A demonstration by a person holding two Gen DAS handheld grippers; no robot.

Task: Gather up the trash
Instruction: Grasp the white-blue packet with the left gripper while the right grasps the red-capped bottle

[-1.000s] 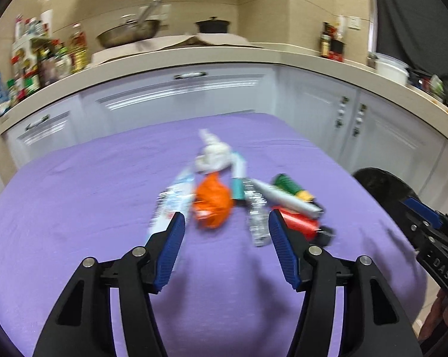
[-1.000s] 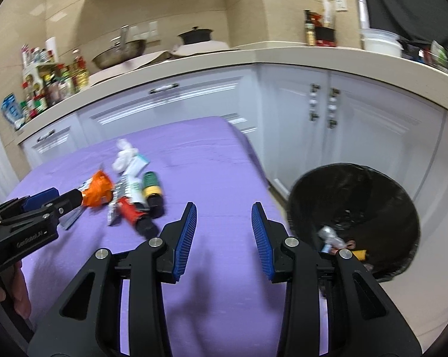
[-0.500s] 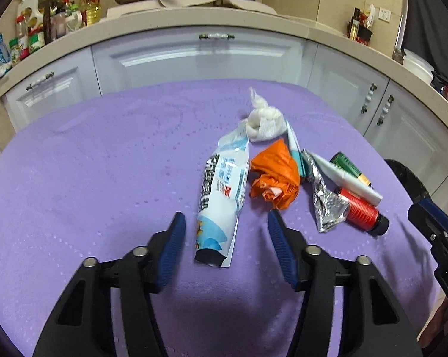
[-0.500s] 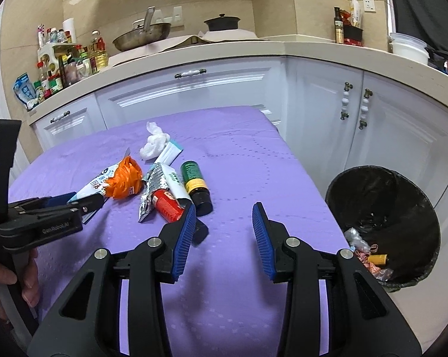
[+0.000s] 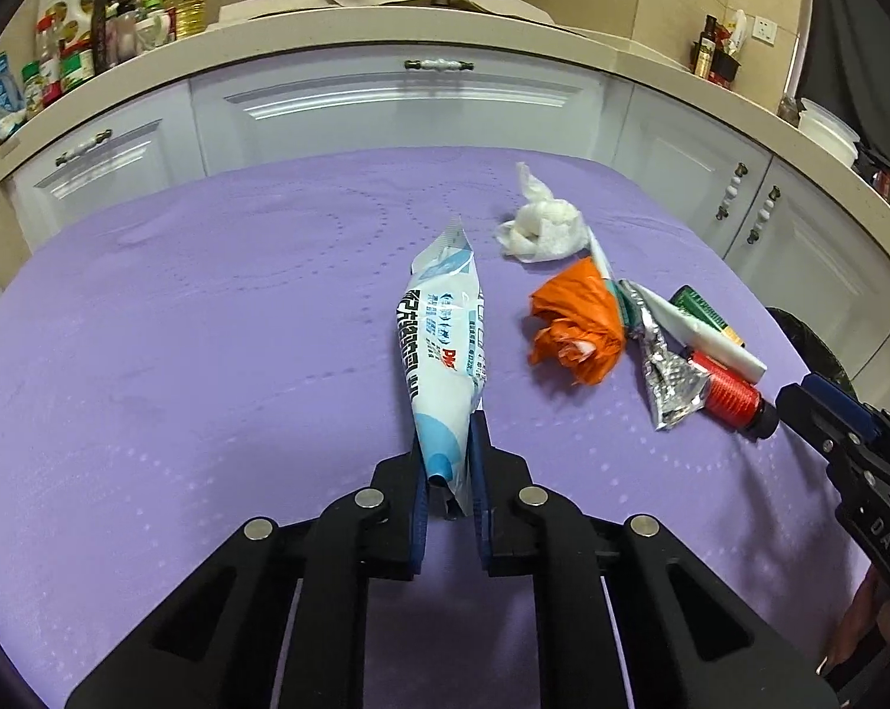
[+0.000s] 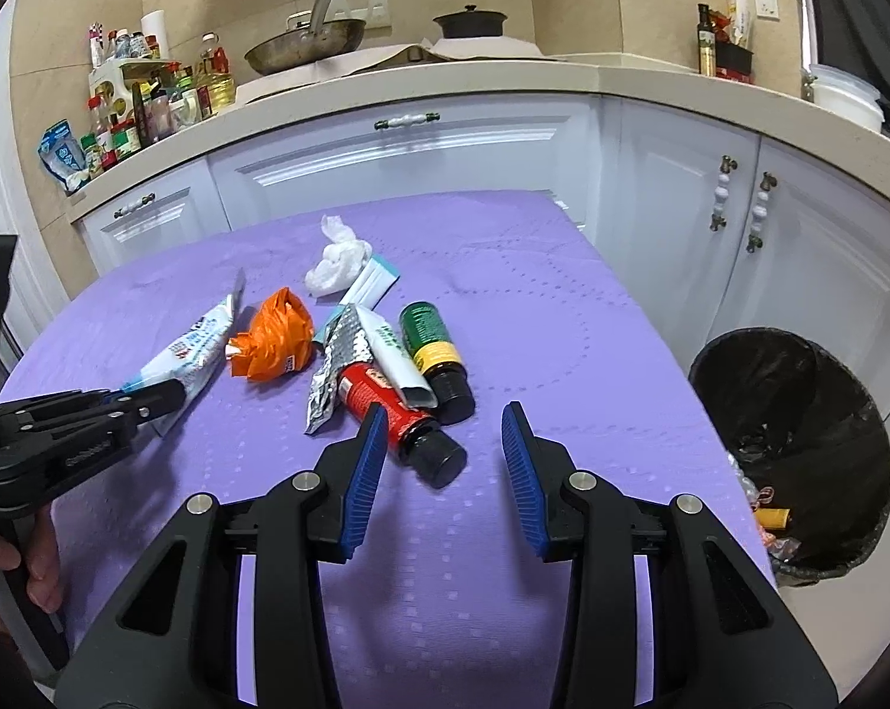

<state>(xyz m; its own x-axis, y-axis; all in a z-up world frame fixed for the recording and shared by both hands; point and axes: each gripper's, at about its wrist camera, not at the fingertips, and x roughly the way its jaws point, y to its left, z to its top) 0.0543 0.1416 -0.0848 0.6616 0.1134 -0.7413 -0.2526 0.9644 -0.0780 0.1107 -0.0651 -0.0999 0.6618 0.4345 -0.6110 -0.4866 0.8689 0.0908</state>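
A long white and blue wrapper (image 5: 445, 342) lies on the purple table (image 5: 208, 325). My left gripper (image 5: 447, 431) has its jaws closing, and its pads pinch the wrapper's near end; the right wrist view shows this gripper (image 6: 167, 393) and the wrapper (image 6: 191, 348) too. To the wrapper's right lie an orange bag (image 6: 279, 337), a crumpled tissue (image 6: 338, 260), a foil wrapper (image 6: 332, 366), a white tube (image 6: 394, 354), a green bottle (image 6: 433, 342) and a red bottle (image 6: 380, 396). My right gripper (image 6: 443, 410) is open, with the red bottle's black cap between its fingers, untouched.
A black-lined trash bin (image 6: 799, 366) with some litter inside stands on the floor past the table's right edge. White cabinets (image 6: 415, 159) and a counter with a pan (image 6: 303, 47), a pot and bottles run behind the table. A hand (image 6: 37, 573) holds the left gripper's handle.
The left gripper moved forward over the wrapper's near end and its jaws came together on it. The right gripper swung left from the bin toward the bottles, its opening unchanged.
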